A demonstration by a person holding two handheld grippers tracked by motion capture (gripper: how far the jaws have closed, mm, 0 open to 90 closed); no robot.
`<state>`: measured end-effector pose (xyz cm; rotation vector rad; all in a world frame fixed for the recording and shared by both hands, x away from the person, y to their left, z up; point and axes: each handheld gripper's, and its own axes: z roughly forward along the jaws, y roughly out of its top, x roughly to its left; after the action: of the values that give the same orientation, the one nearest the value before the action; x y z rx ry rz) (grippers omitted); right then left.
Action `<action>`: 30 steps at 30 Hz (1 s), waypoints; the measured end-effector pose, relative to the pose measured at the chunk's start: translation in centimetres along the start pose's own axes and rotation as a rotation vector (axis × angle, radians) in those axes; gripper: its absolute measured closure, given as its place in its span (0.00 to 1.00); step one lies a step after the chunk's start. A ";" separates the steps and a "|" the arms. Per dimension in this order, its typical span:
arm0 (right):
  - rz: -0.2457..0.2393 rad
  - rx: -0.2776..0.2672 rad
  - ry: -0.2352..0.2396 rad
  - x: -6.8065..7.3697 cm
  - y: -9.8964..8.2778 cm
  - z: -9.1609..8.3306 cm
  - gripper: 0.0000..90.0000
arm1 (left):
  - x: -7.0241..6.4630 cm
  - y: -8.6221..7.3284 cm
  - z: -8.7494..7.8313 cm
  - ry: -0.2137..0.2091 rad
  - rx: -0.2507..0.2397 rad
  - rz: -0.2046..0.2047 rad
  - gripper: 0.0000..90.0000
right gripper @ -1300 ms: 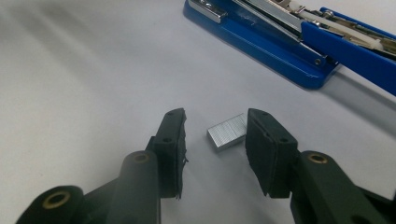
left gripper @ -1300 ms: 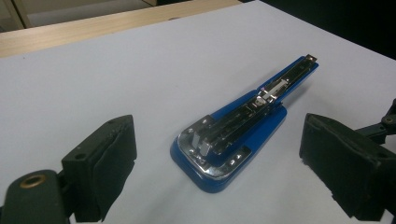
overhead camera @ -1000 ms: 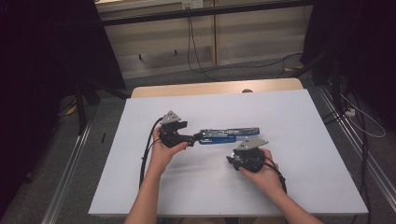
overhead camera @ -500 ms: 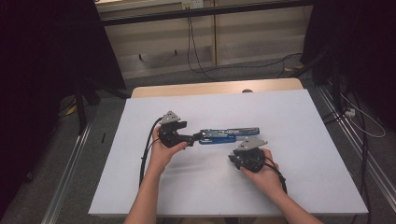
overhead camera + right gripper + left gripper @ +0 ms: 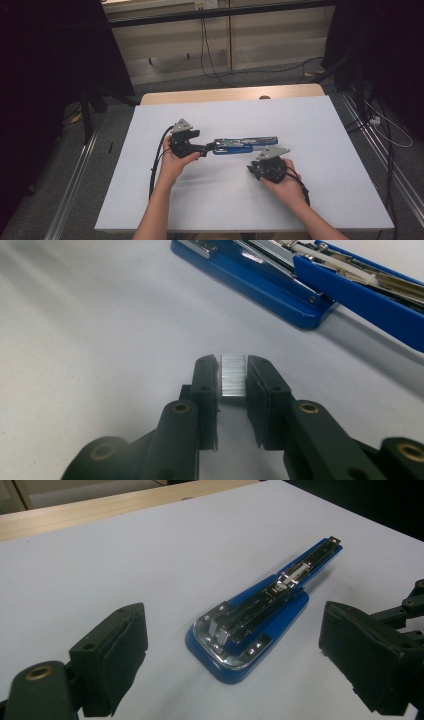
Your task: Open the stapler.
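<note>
White table (image 5: 320, 120), opened blue stapler (image 5: 260, 617), left claw (image 5: 240, 655) wide, right claw (image 5: 232, 377) pinching staples (image 5: 233, 376)

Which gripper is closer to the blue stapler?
The left one. The left gripper sits right at the end of the opened stapler, jaws open on either side of it. The right gripper is a little way off, nearer the person, pinching a strip of staples.

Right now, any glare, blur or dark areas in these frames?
High view: room around the white table is very dark, table evenly lit. Left gripper view: specular glare on the chrome of the open blue stapler; near jaws soft. Right gripper view: staple strip sharp, the stapler behind slightly soft; soft shadows under it.
</note>
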<state>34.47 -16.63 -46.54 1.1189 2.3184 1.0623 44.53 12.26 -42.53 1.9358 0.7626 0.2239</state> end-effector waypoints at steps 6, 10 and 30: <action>0.002 0.001 0.023 -0.4 0.0 0.1 0.87 | -0.1 0.0 0.0 0.000 -0.001 0.003 0.14; -0.006 0.005 0.040 -0.7 0.1 0.2 0.88 | 0.0 0.0 -0.1 0.003 0.000 0.005 0.14; -0.029 -0.016 0.110 -2.1 1.3 -0.1 0.88 | 0.4 0.2 -1.0 0.011 0.000 0.004 0.11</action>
<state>36.41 -17.80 -45.47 1.0423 2.3982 1.1559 44.50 13.20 -41.98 1.9380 0.7666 0.2372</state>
